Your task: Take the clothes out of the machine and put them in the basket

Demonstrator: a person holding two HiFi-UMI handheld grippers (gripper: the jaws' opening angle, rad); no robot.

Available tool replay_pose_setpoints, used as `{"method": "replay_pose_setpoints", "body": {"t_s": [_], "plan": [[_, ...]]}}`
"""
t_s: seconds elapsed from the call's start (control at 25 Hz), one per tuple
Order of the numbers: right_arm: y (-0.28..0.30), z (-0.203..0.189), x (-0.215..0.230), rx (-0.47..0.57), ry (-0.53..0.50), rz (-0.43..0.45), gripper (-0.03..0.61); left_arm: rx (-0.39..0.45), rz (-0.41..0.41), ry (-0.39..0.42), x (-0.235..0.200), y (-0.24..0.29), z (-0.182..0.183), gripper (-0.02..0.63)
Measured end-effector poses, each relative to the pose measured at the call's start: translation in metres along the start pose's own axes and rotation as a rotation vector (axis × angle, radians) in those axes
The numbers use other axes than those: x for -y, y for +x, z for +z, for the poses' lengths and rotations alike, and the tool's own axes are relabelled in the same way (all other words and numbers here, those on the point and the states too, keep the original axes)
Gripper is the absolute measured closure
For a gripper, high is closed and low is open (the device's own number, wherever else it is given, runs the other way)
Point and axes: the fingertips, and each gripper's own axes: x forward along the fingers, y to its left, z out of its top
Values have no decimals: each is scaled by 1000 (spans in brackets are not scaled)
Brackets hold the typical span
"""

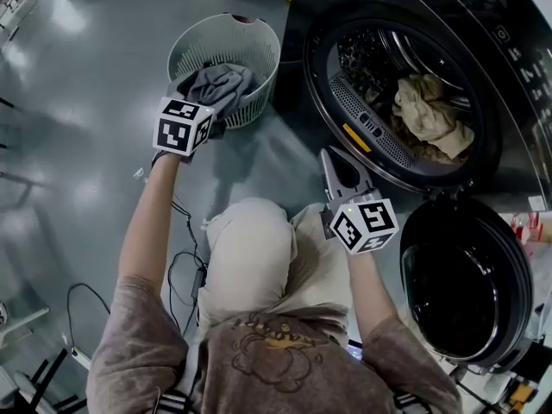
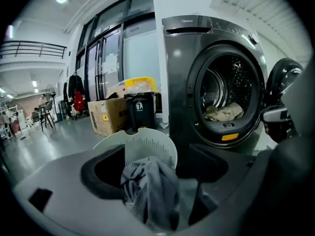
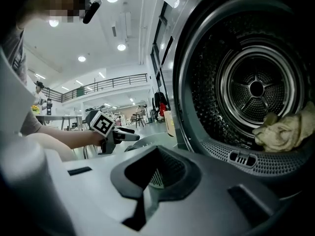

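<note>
my left gripper (image 1: 217, 115) sits at the near rim of the basket (image 1: 259, 41). its fingers are spread, and the grey garment (image 1: 220, 83) lies between and just beyond them, slumped inside the basket and partly over its edge. from the left gripper view i judge the pads are not pressing on the cloth, so i count that piece as delivered.

what is left of the task is the beige cloth (image 1: 427, 115). it lies low in the drum of the machine (image 1: 362, 115), past the door opening and towards the back. it is a crumpled heap, so there is no clear long axis to line up on.

my right gripper (image 1: 336, 164) is clearly the nearer one. it hangs just outside the lower lip of the opening, fingers pressed together with nothing in them. in the right gripper view the beige cloth sits ahead and off to the right of the fingers, somewhat above their line. the open door (image 1: 466, 283) hangs to the right, clear of that path.

so i expect the next reach to go forward and rightward into the drum, with the fingers parted first. the left gripper is well apart from the drum, on the far side of my body.
</note>
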Motion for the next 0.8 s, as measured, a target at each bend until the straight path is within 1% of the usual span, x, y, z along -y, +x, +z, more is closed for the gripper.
{"method": "replay_pose_setpoints", "body": {"t_s": [0.2, 0.44, 0.64, 0.8], "plan": [[-23, 8, -6, 23, -14, -25, 581, 85, -56, 40, 35, -13, 38, 210], [-66, 14, 10, 54, -31, -111, 581, 192, -170, 103, 103, -10, 86, 204], [-107, 12, 30, 69, -17, -211, 581, 228, -282, 153, 166, 6, 109, 198], [-128, 10, 42, 78, -16, -276, 581, 253, -373, 196, 214, 24, 123, 193]]}}
